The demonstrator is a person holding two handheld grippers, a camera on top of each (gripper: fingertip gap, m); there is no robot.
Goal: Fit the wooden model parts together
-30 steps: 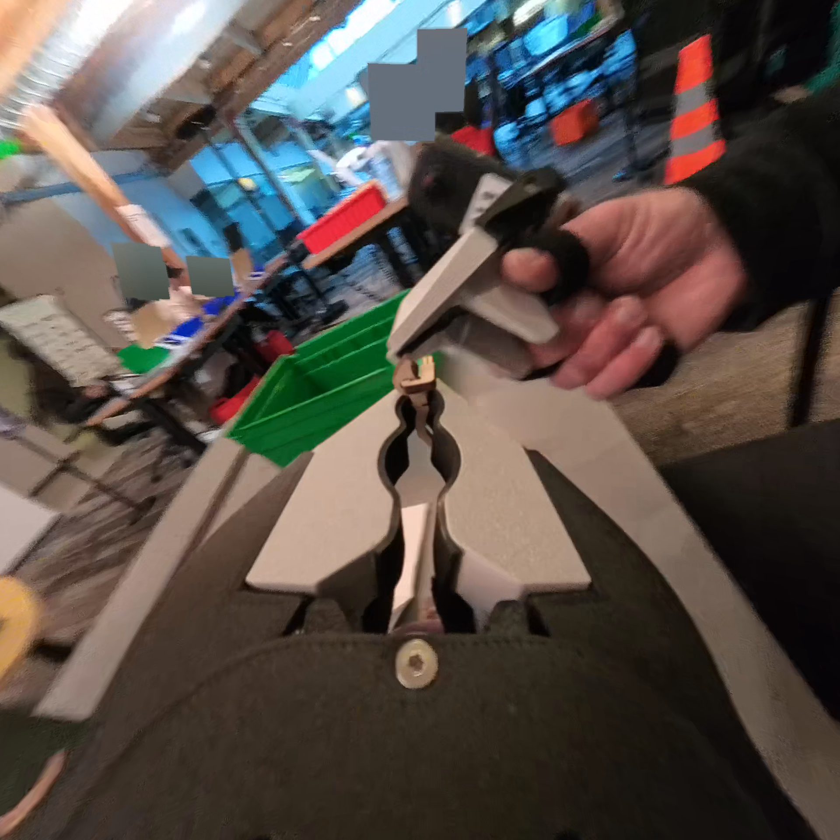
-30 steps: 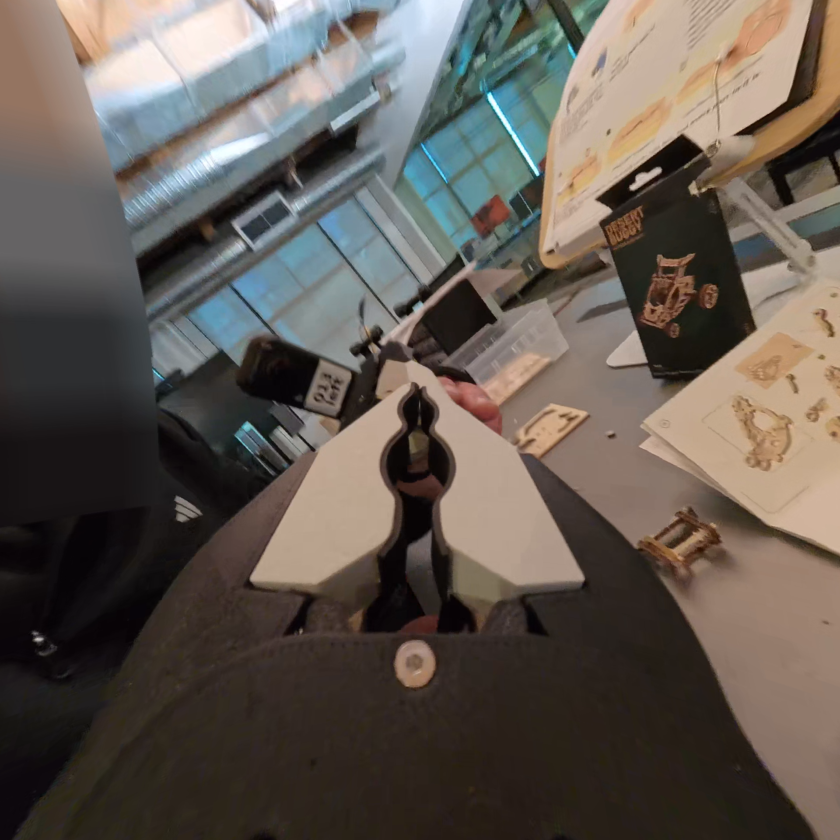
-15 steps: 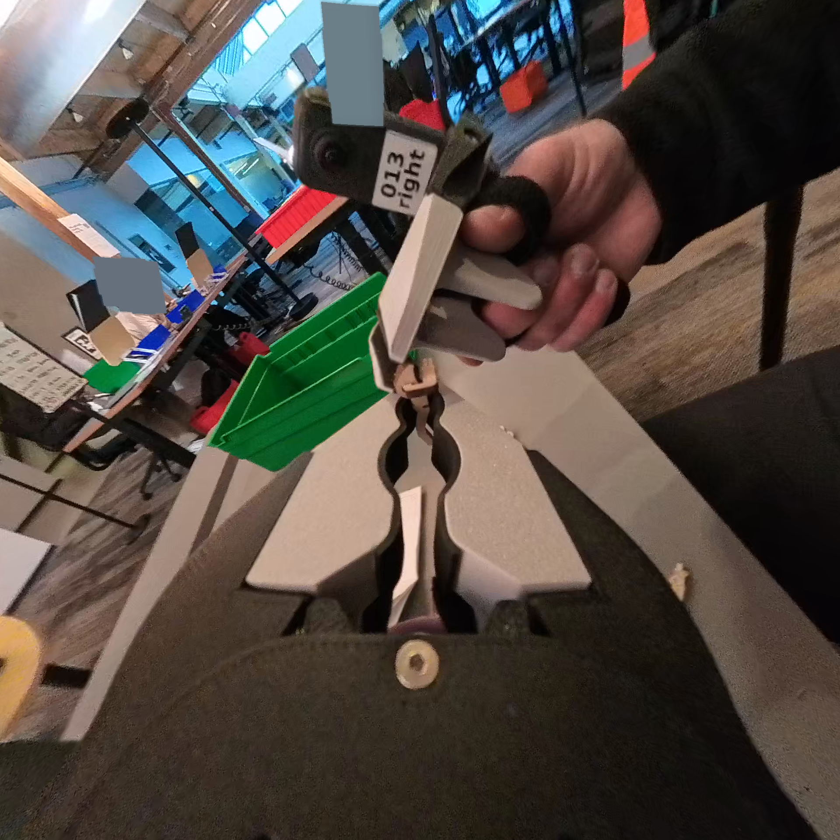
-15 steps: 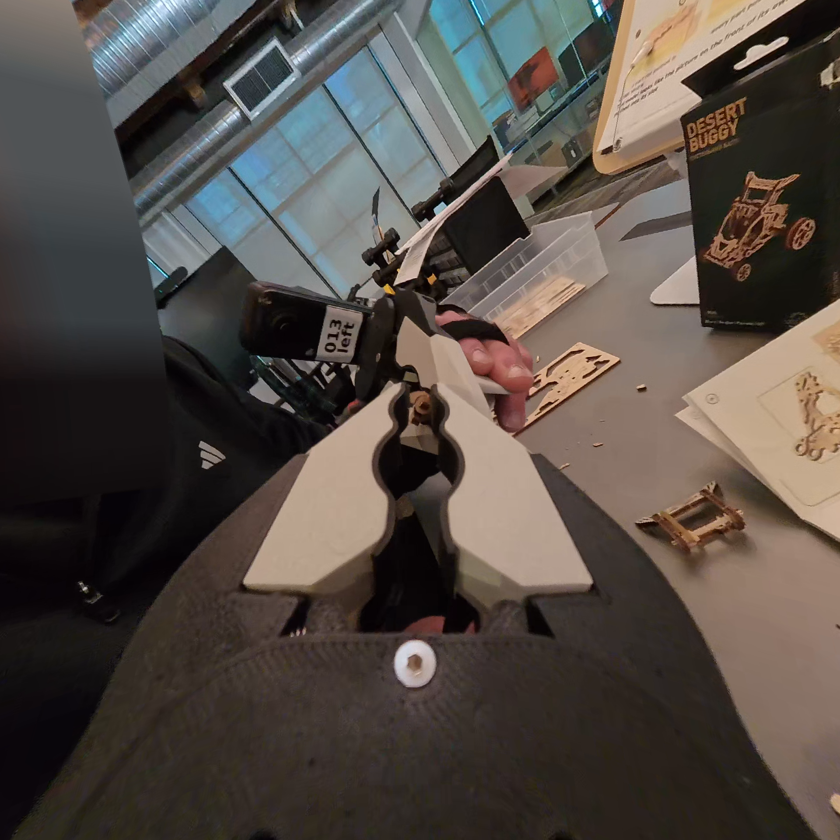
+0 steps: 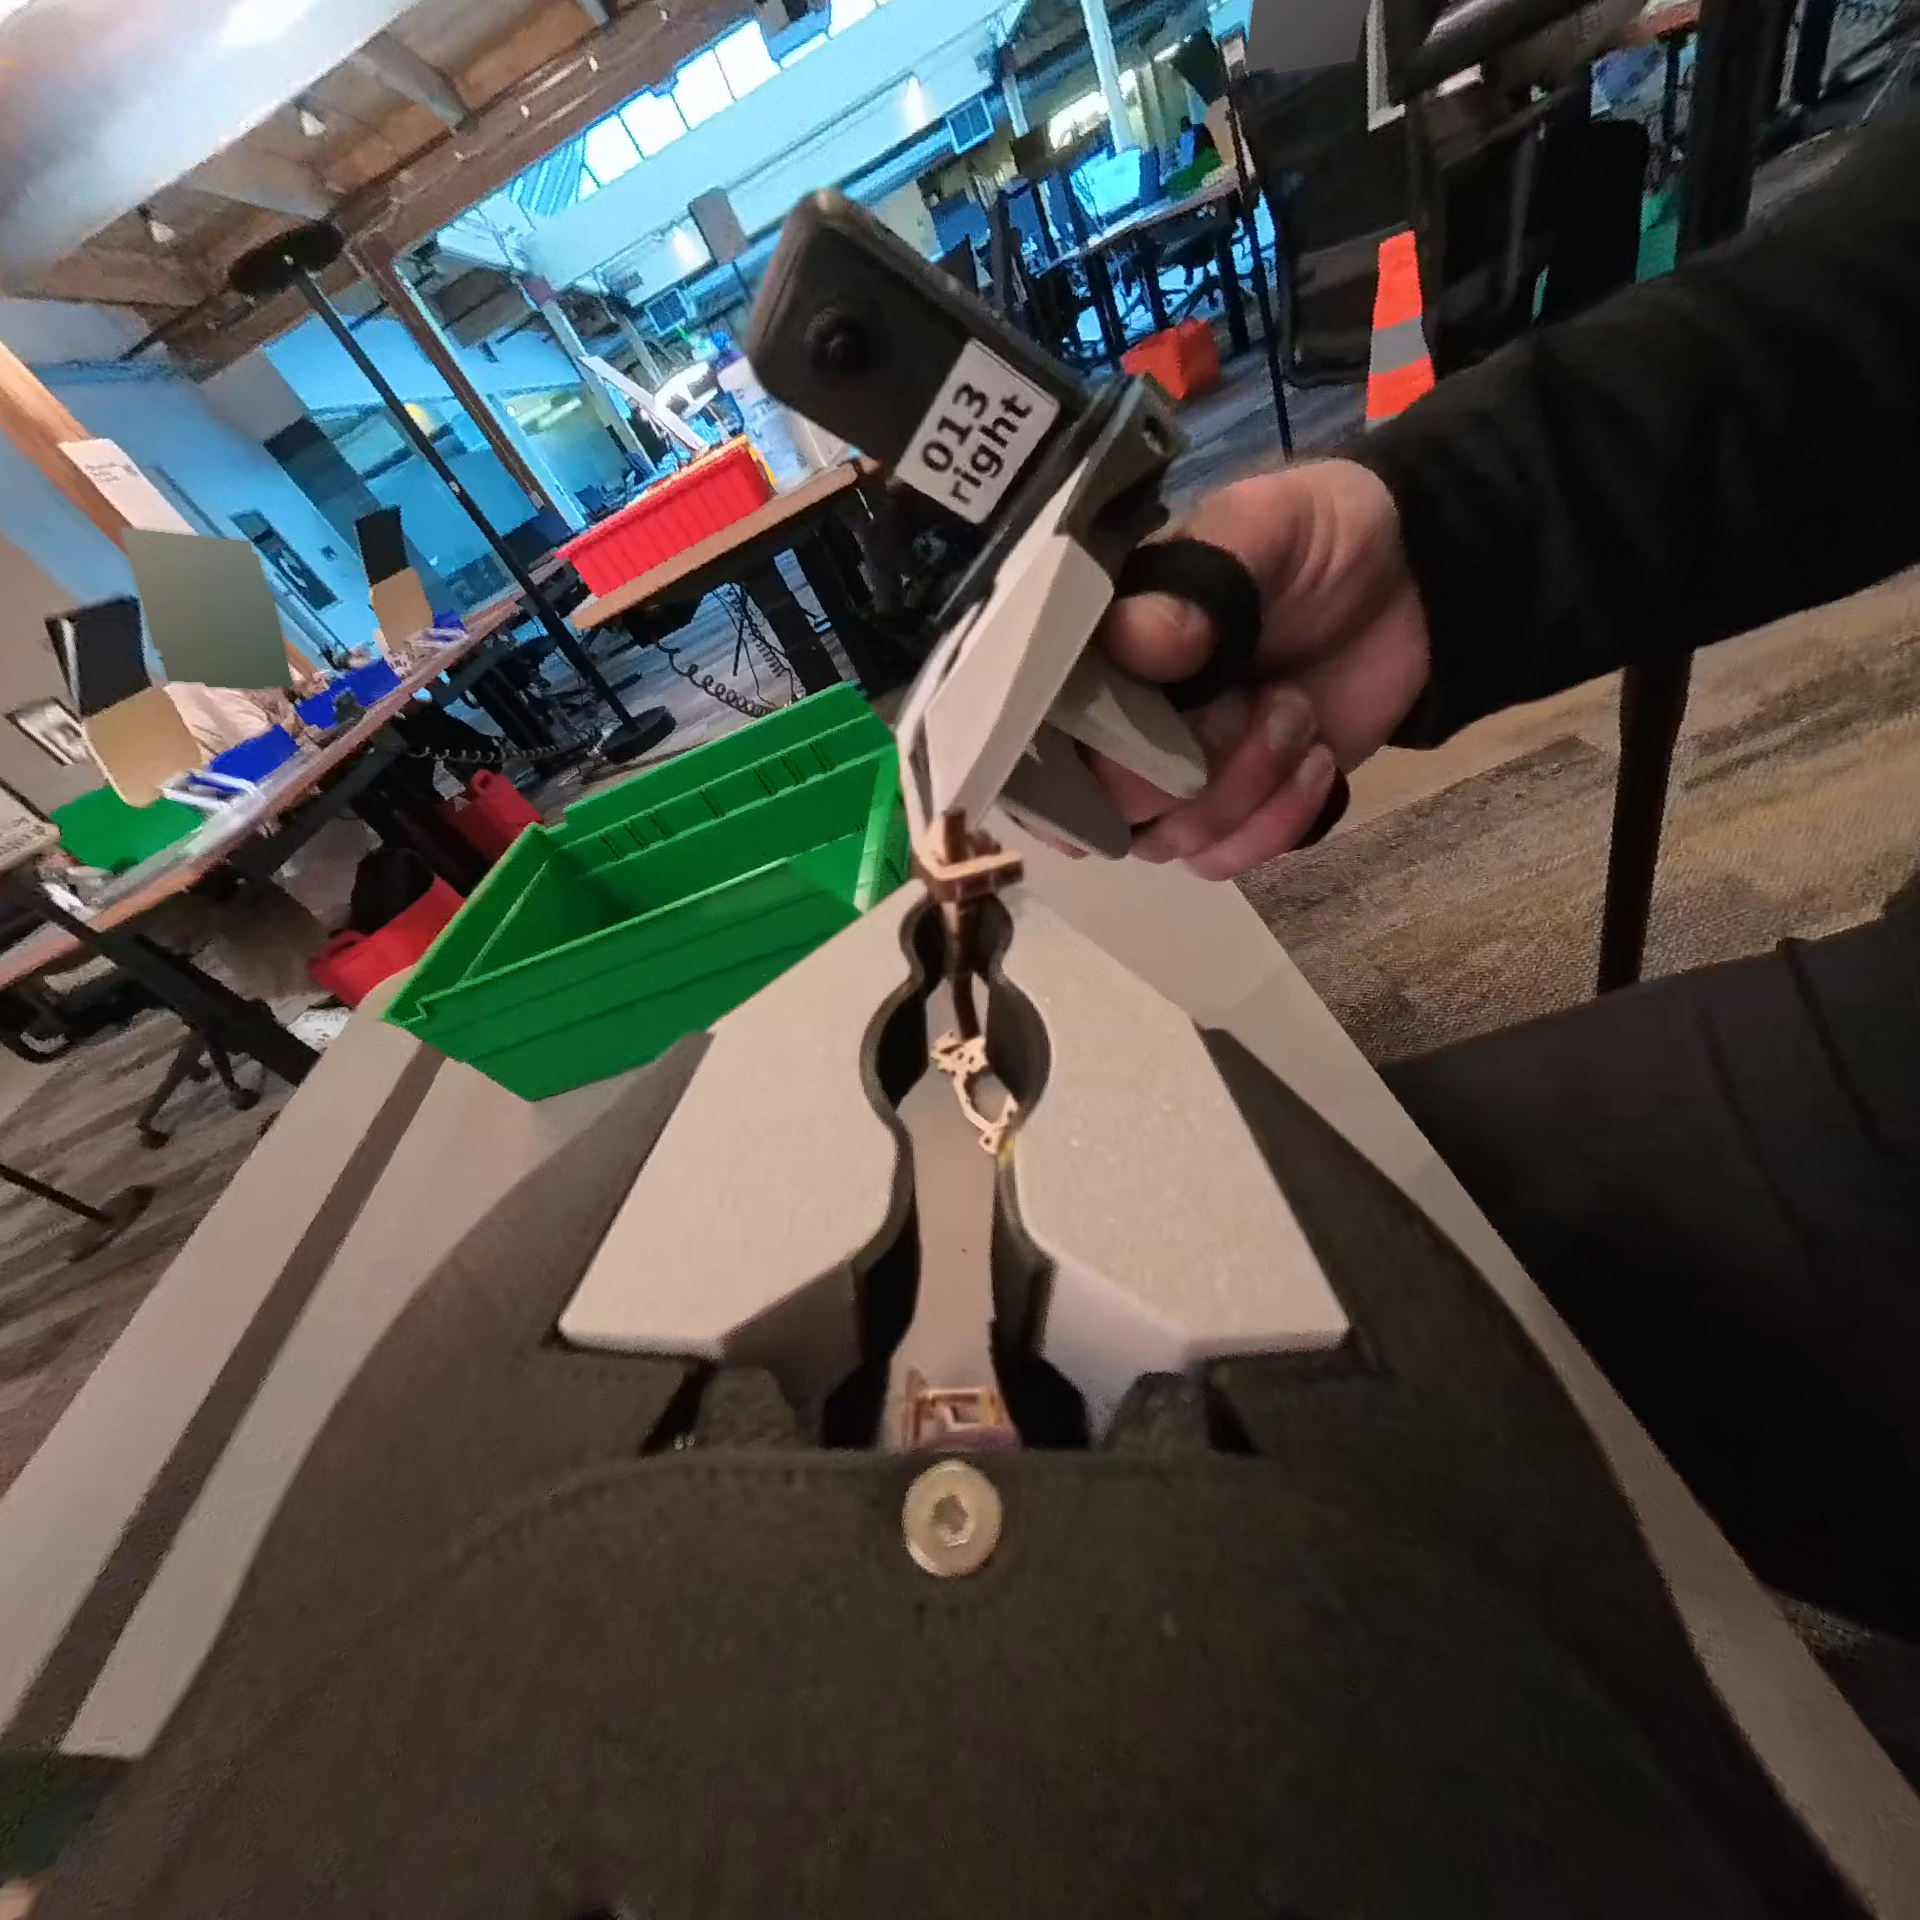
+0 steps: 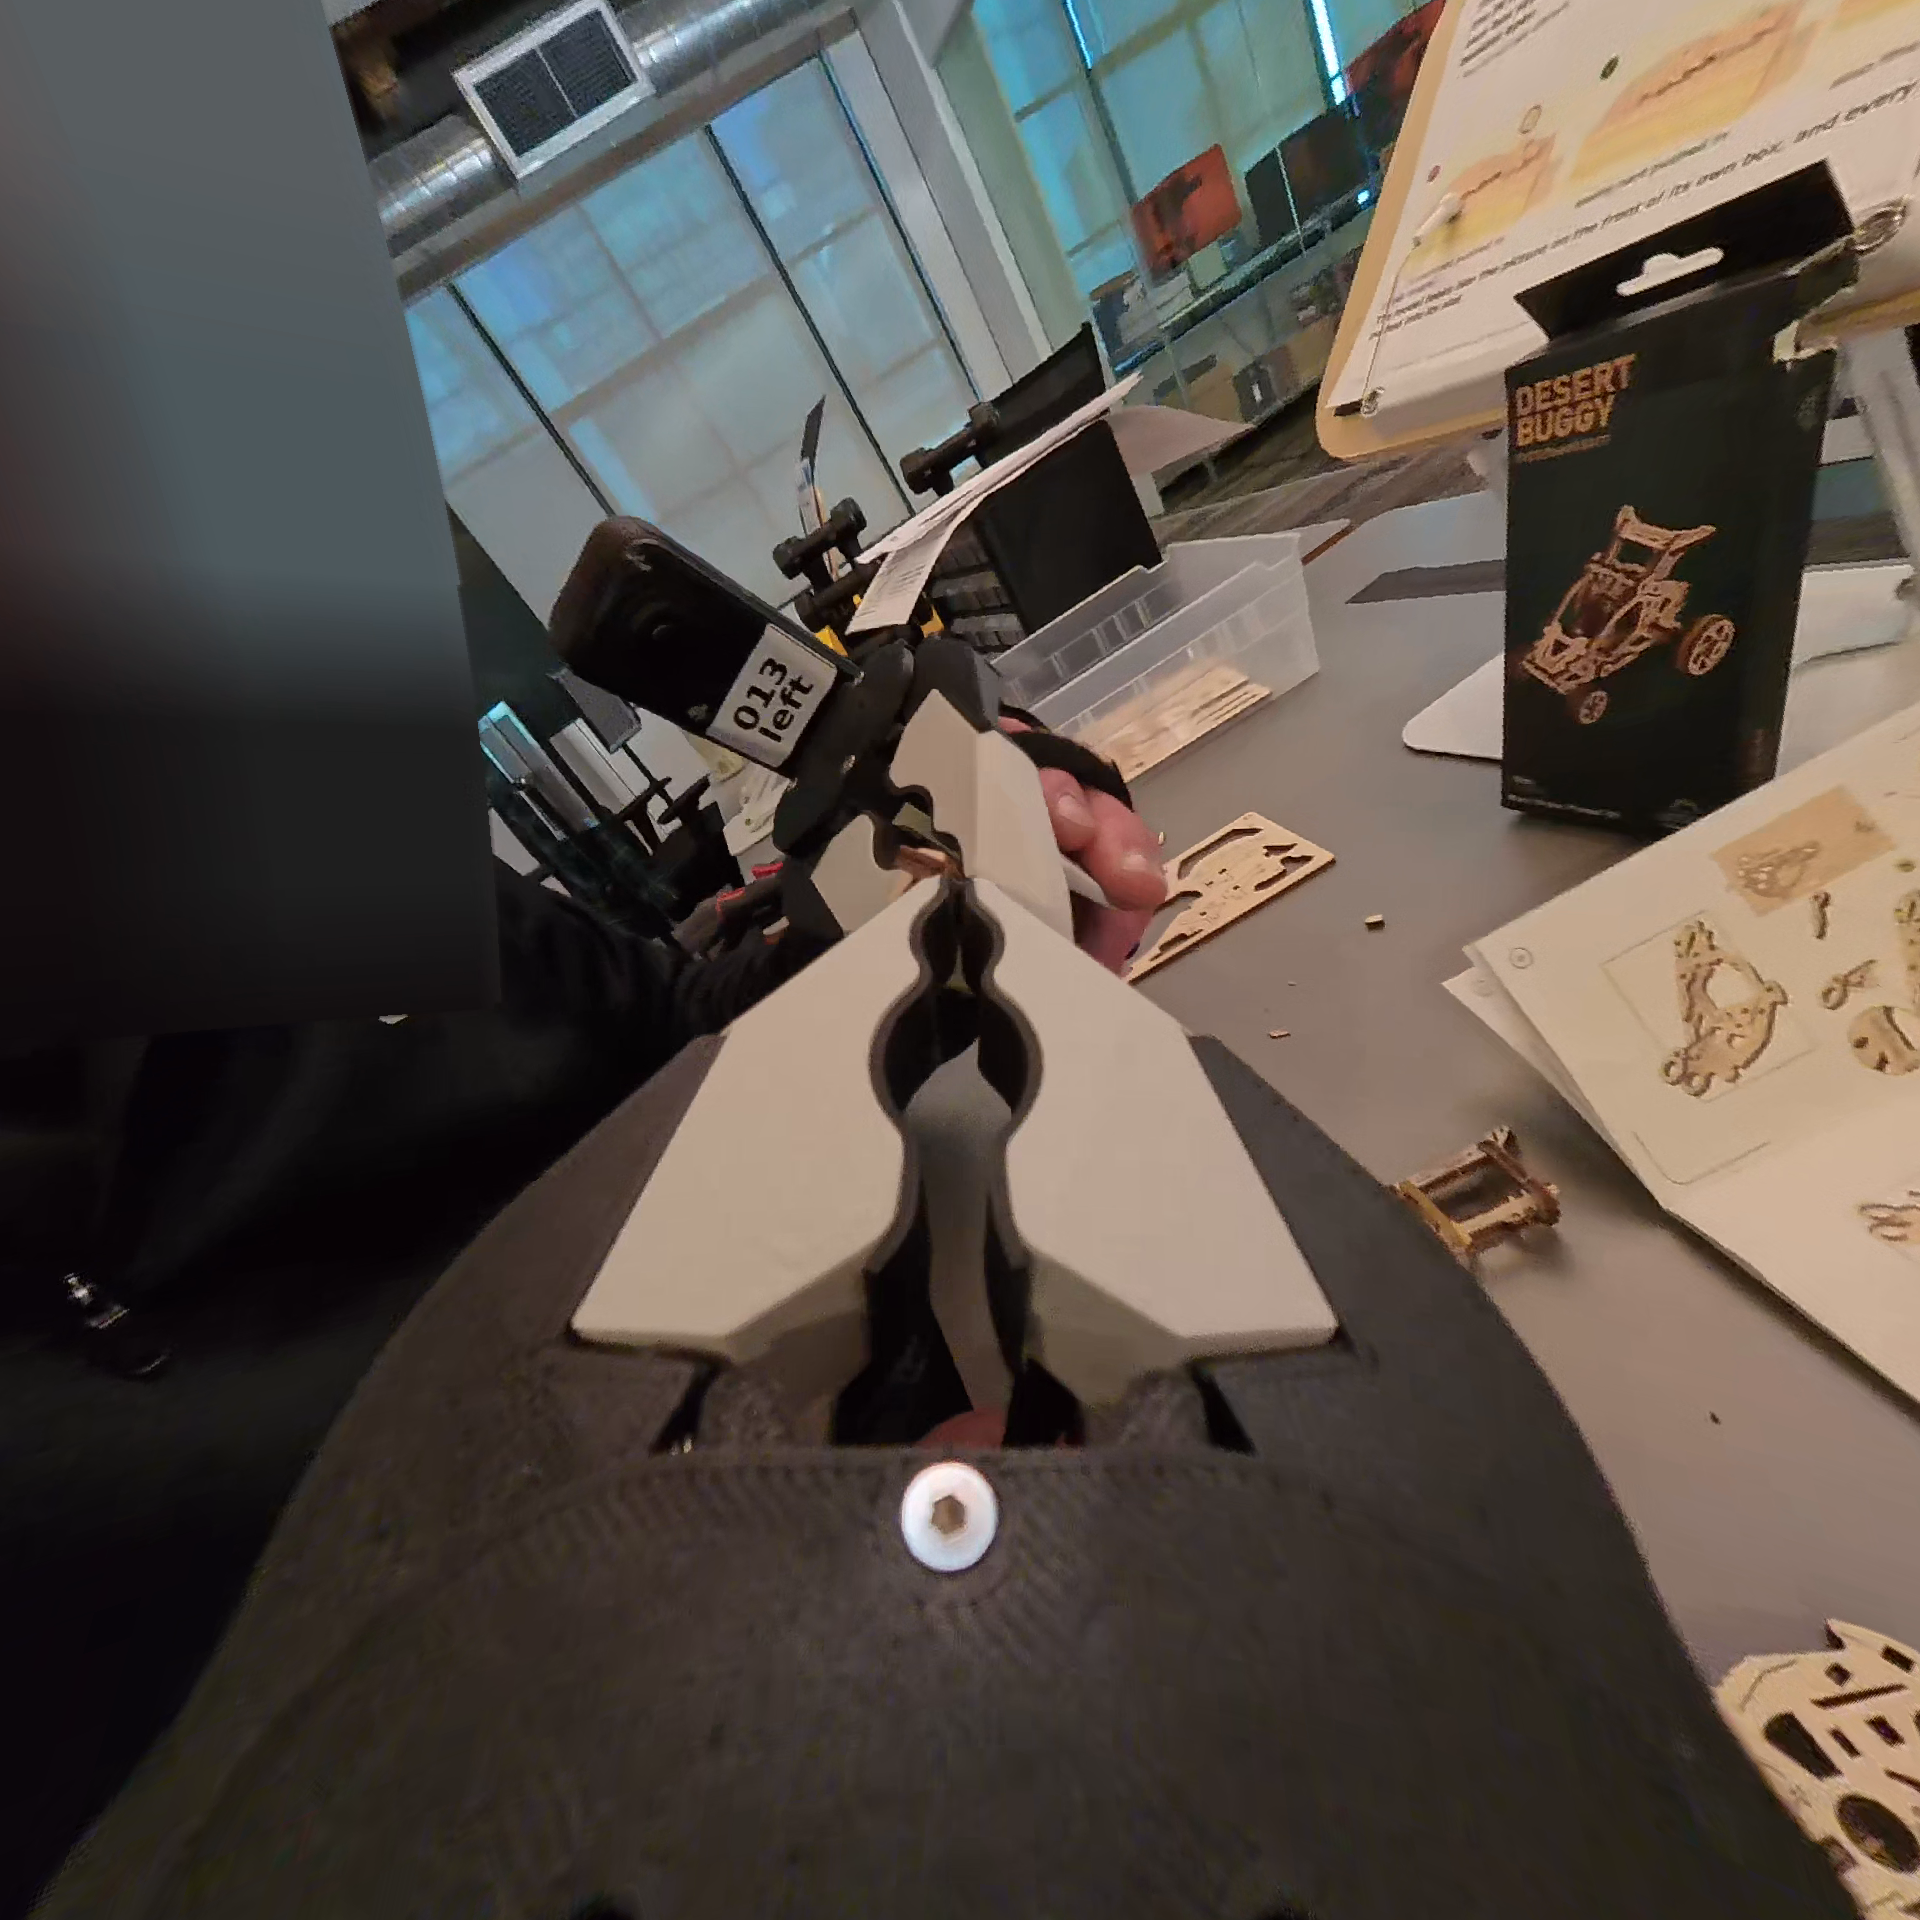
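Note:
In the left wrist view my left gripper (image 5: pixel 961 906) is shut on a thin wooden part (image 5: pixel 966 868) held edge-on. A small cross piece of the part stands just past the fingertips. My right gripper (image 5: pixel 940 821) comes down from above, held by a hand, with its fingertips closed on the part's upright stub. In the right wrist view my right gripper (image 6: pixel 951 888) is shut, tip to tip with the left gripper (image 6: pixel 925 852). The wooden part (image 6: pixel 920 857) shows as a pale sliver between the two.
A green bin (image 5: pixel 665 894) stands on the grey table edge beyond the grippers. On the table (image 6: pixel 1455 852) lie a cut wooden sheet (image 6: pixel 1236 883), a small wooden frame (image 6: pixel 1475 1205), instruction sheets (image 6: pixel 1766 997), a black box (image 6: pixel 1652 582) and a clear tray (image 6: pixel 1164 644). Less than 4 cm separates the two grippers' tips.
My right gripper's fingers stood slightly apart around the part's stub half a second ago and have now closed on it. My left gripper has kept its hold. Both have shifted a little.

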